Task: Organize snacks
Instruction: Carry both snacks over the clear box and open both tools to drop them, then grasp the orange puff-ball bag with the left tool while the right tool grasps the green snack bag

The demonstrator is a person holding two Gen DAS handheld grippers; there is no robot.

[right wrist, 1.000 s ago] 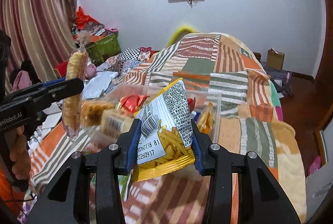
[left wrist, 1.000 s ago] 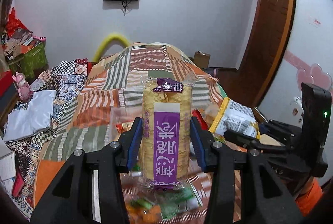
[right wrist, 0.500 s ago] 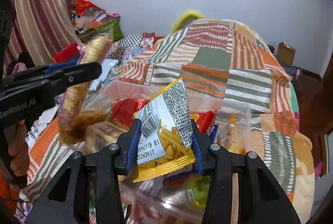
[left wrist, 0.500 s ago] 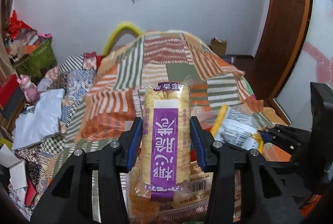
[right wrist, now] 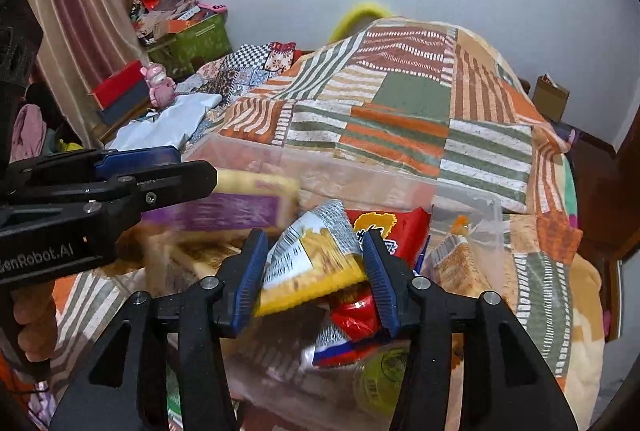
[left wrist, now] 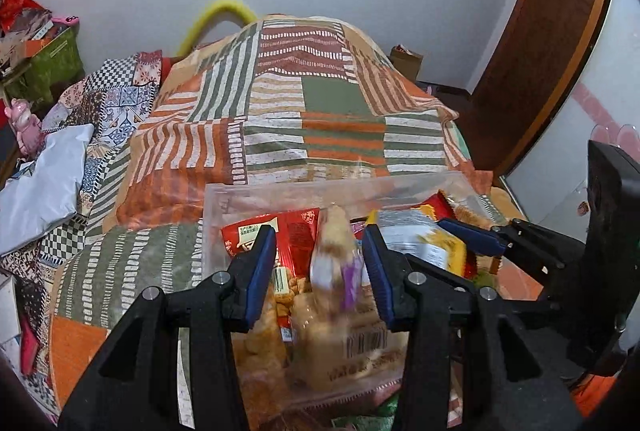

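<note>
A clear plastic bin [left wrist: 280, 193] full of snack packs stands on the patchwork bed; it also shows in the right wrist view [right wrist: 468, 203]. My left gripper [left wrist: 320, 267] is open over the bin, and a purple-labelled cracker pack [left wrist: 334, 259], blurred, falls between its fingers; the pack shows in the right wrist view [right wrist: 248, 205] too. My right gripper [right wrist: 312, 271] is open over the bin, with a yellow chip bag [right wrist: 312, 263] blurred and tilted between its fingers. A red snack bag [left wrist: 296, 235] lies in the bin.
The patchwork blanket [left wrist: 320, 103] covers the bed beyond the bin. White cloth [left wrist: 40, 183] and a checkered quilt lie to the left. A green box [right wrist: 192, 43] and a pink toy [right wrist: 160, 87] stand at the left wall. A wooden door [left wrist: 540, 51] is at the right.
Both grippers moved down over the bin and opened. The cracker pack and the chip bag have come loose and drop into the bin.
</note>
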